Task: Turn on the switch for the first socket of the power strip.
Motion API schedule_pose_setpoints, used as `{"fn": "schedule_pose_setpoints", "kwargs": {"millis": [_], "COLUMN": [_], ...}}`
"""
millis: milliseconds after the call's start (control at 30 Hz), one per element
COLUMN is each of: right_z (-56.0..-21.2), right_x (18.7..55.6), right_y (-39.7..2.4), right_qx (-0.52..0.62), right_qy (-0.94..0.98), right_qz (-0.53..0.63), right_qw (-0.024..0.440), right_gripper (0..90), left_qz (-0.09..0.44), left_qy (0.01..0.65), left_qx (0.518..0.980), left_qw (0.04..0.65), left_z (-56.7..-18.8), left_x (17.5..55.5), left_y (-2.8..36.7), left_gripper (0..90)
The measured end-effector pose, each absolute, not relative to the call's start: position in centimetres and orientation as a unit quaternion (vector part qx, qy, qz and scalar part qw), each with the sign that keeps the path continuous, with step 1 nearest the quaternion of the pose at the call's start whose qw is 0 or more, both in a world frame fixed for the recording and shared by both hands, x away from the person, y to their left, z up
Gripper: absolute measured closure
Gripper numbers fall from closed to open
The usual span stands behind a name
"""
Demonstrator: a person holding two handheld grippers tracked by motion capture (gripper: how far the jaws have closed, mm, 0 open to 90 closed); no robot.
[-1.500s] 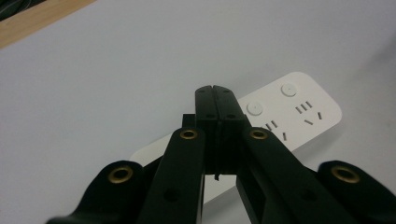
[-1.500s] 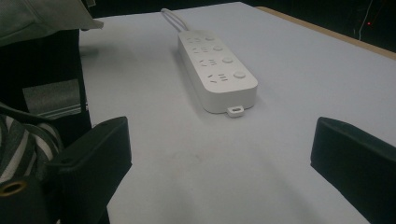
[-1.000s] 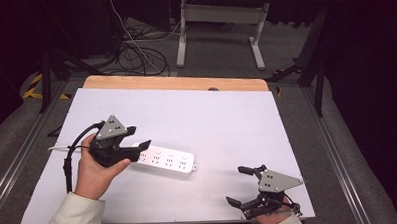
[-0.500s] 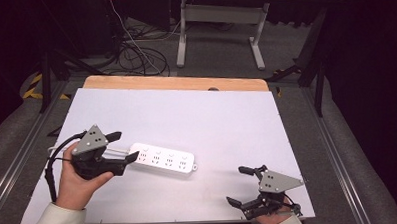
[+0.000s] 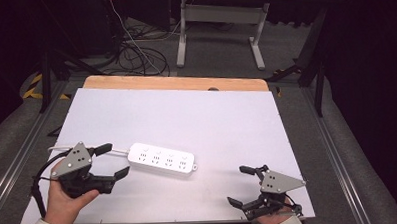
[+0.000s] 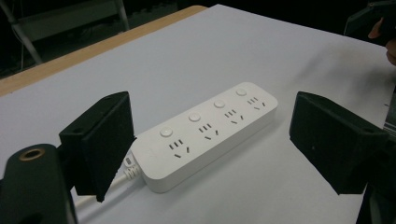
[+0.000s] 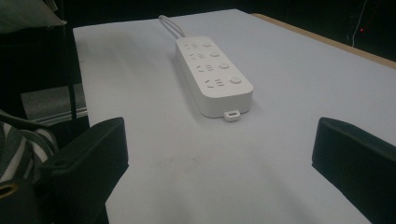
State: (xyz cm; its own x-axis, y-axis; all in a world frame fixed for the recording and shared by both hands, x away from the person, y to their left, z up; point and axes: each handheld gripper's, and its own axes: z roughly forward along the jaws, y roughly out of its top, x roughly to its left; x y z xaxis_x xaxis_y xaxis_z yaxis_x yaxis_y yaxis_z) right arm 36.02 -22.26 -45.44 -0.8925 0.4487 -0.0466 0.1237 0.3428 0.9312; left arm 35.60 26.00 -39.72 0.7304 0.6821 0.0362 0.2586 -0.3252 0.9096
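Observation:
A white power strip (image 5: 161, 160) with several sockets and buttons lies flat on the white table top (image 5: 211, 116), and its white cord (image 5: 62, 147) runs off to the left. My left gripper (image 5: 117, 159) is open just left of the strip's cord end, jaws apart and touching nothing. In the left gripper view the strip (image 6: 205, 128) lies ahead between the two open jaws of my left gripper (image 6: 210, 126). My right gripper (image 5: 236, 185) rests open near the front right edge, well clear of the strip. In the right gripper view the strip (image 7: 212, 74) lies ahead of my open right gripper (image 7: 219, 144).
A wooden strip (image 5: 175, 83) borders the far edge of the table. Metal rails run along both sides. On the floor beyond stand a desk frame (image 5: 218, 21) and loose cables (image 5: 134, 54). Bare table surface lies behind and to the right of the power strip.
My left gripper has drawn back from the strip's cord end, toward the left and the front edge. The power strip and my right gripper have stayed put.

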Motion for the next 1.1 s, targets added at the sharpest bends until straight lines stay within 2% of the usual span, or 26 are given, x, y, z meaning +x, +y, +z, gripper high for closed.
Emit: {"fn": "schedule_pose_setpoints", "kwargs": {"millis": [533, 800, 1033, 1100], "right_z": [-45.4, -45.5, -45.5, -45.6], "right_x": [36.1, 36.3, 36.4, 36.4], "right_y": [-22.4, -22.4, -22.5, -22.5], "right_qx": [0.189, 0.197, 0.197, 0.198], "right_qy": [0.807, 0.810, 0.809, 0.809], "right_qz": [0.538, 0.531, 0.532, 0.532], "right_qw": [0.153, 0.154, 0.153, 0.153], "right_gripper": [3.6, 3.8, 3.8, 3.8], "left_qz": [0.218, 0.209, 0.222, 0.210], "left_qy": [0.320, 0.317, 0.335, 0.336], "left_qx": [0.784, 0.792, 0.789, 0.789], "left_qw": [0.485, 0.477, 0.465, 0.470], "left_z": [-43.6, -45.6, -47.3, -47.2], "left_x": [33.7, 33.0, 32.5, 32.6], "left_y": [27.4, 26.8, 27.1, 27.1], "left_gripper": [15.4, 14.4, 14.5, 15.7]}}
